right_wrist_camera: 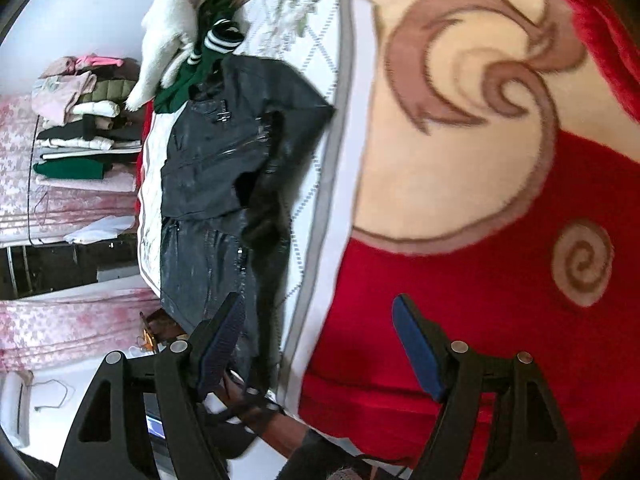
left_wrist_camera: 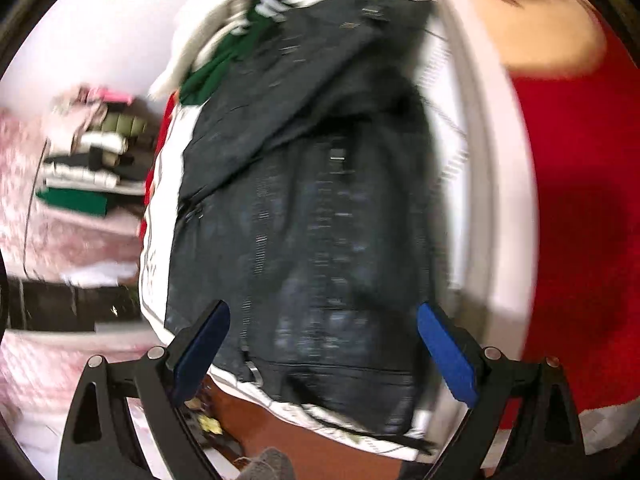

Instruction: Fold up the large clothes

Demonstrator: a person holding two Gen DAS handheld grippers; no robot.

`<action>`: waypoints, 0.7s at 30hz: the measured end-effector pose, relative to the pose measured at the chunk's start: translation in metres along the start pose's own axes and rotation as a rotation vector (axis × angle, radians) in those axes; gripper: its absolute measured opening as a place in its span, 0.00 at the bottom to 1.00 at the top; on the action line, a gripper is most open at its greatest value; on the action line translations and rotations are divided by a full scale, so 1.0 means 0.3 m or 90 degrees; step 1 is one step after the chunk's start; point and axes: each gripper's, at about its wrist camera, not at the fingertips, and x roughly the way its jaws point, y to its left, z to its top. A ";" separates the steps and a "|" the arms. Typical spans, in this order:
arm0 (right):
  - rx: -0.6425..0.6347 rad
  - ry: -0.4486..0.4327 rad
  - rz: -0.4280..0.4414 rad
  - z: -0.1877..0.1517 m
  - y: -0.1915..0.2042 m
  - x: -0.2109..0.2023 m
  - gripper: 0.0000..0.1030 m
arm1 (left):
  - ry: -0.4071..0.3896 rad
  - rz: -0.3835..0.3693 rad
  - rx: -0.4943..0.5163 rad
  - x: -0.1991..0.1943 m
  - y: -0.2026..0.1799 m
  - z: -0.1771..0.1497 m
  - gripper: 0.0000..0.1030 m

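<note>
Lying along the white quilt's (right_wrist_camera: 316, 80) left edge, the dark jacket (right_wrist_camera: 208, 160) is partly folded; left gripper (left_wrist_camera: 324, 356) and right gripper (right_wrist_camera: 320, 344) hover spread, holding nothing.

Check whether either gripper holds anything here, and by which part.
Nothing is held. The left gripper and right gripper are both open above the dark jacket.

Hand-held gripper (left_wrist_camera: 322, 354): black frame, blue pads (left_wrist_camera: 446, 354), silver screws.
</note>
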 end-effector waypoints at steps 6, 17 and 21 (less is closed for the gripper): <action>0.006 0.003 0.006 0.042 -0.024 0.039 0.75 | 0.010 0.052 0.046 0.068 -0.110 0.012 0.94; -0.024 0.034 0.065 0.185 0.097 0.258 0.75 | 0.024 0.071 -0.023 0.139 0.029 0.018 0.92; 0.010 0.053 0.137 0.246 0.118 0.387 0.75 | 0.023 -0.019 -0.049 0.132 0.049 0.002 0.30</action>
